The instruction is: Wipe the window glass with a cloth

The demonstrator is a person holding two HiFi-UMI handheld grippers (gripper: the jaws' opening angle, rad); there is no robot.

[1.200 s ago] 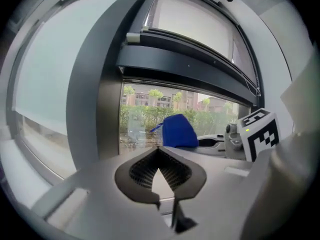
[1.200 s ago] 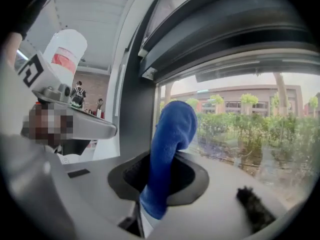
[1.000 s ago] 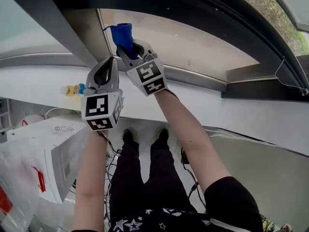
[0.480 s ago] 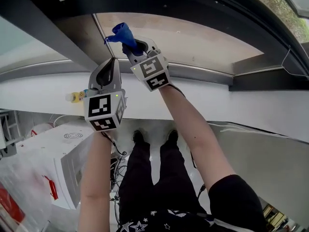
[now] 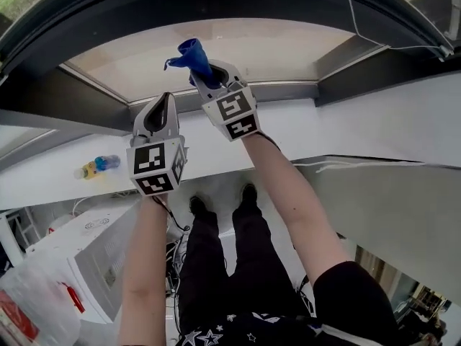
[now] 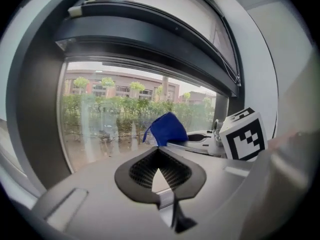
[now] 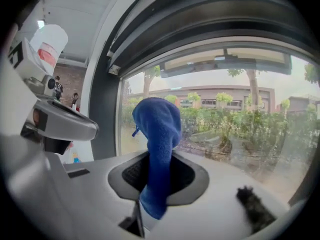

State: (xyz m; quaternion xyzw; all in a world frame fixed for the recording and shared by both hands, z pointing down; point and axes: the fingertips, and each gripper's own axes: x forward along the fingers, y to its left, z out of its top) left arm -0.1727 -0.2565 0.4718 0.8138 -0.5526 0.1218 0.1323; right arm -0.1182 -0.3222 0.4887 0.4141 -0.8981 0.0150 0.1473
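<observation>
Right gripper (image 7: 157, 176): jaws are closed on a blue cloth (image 7: 159, 129). The cloth is pinched at its lower part, so that a bunched end stands up past the jaw tips and is presented to the window glass (image 7: 240, 134). The grip is judged to be chosen so that soft fabric, not the hard jaws, meets the pane. In the head view the bunched end is seen over the lower left part of the pane; contact with the glass cannot be confirmed.

Left gripper (image 6: 159, 171): jaws are brought together and nothing is held between them. It is held just beside the right gripper, lower and to its left, over the white sill (image 5: 346, 128). It is judged to be parked clear of the wiping path.

Edges: a dark upright frame post (image 7: 102, 119) is seen close on the cloth's left, a dark top rail (image 7: 210, 29) above, and a grey bottom rail (image 5: 288, 92) under the pane.

Open room: most of the pane is left to the right of the cloth and upward. Little room is left toward the post, so a stroke to the right is judged the freer one.

Other items: a small bottle (image 5: 97, 166) is laid on the sill, well apart to the left. A thin cable (image 5: 374, 38) is run along the frame at the far right.
</observation>
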